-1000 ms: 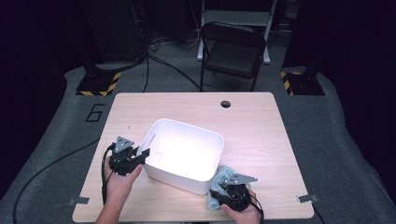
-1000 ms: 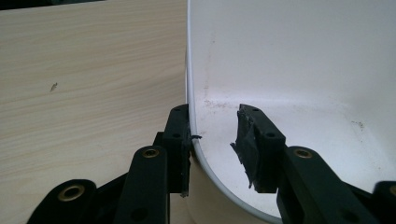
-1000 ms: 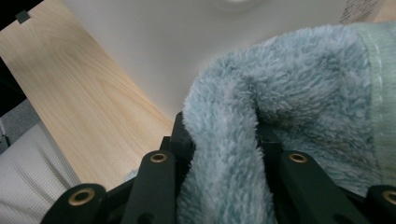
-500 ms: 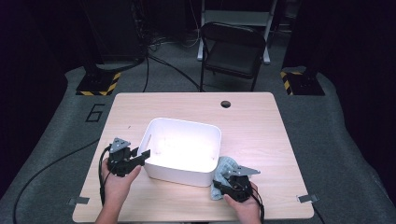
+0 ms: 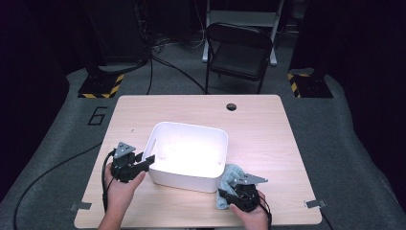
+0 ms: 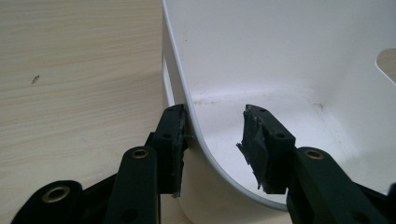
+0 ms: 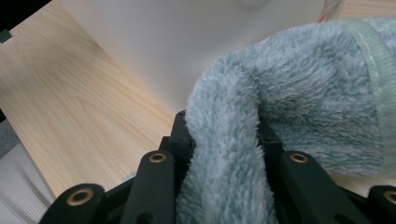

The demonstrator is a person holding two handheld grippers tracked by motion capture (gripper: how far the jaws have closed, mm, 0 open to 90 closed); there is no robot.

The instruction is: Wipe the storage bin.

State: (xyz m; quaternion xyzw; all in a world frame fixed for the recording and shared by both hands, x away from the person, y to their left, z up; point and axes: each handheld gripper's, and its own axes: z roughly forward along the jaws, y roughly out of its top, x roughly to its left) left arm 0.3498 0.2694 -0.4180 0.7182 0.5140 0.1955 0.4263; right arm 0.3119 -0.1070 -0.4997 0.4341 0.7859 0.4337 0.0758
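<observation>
A white plastic tub sat near the middle of the light wooden worktop, a little toward the person's side. At the tub's nine o'clock edge the left gripper straddled the rim: in the left gripper view, its outer finger lay against the outside of the tub wall, while the inner finger stood apart from that wall, over the tub's interior. The fingers had just been opening and then eased in slightly, with the wall between them but not pinched from both sides. The left hand came in from the six o'clock edge of the worktop.

At the tub's five o'clock corner the right gripper held a pale blue-green fluffy cloth. In the right gripper view a thick fold of the cloth rose between the two fingers, which were drawn in narrow and clamped on it, with the tub's white outer side just behind. The cloth lay bunched on the worktop, touching the tub's near wall.

At the worktop's twelve o'clock edge was a round cable hole, and beyond it a black folding chair stood on the grey floor.
</observation>
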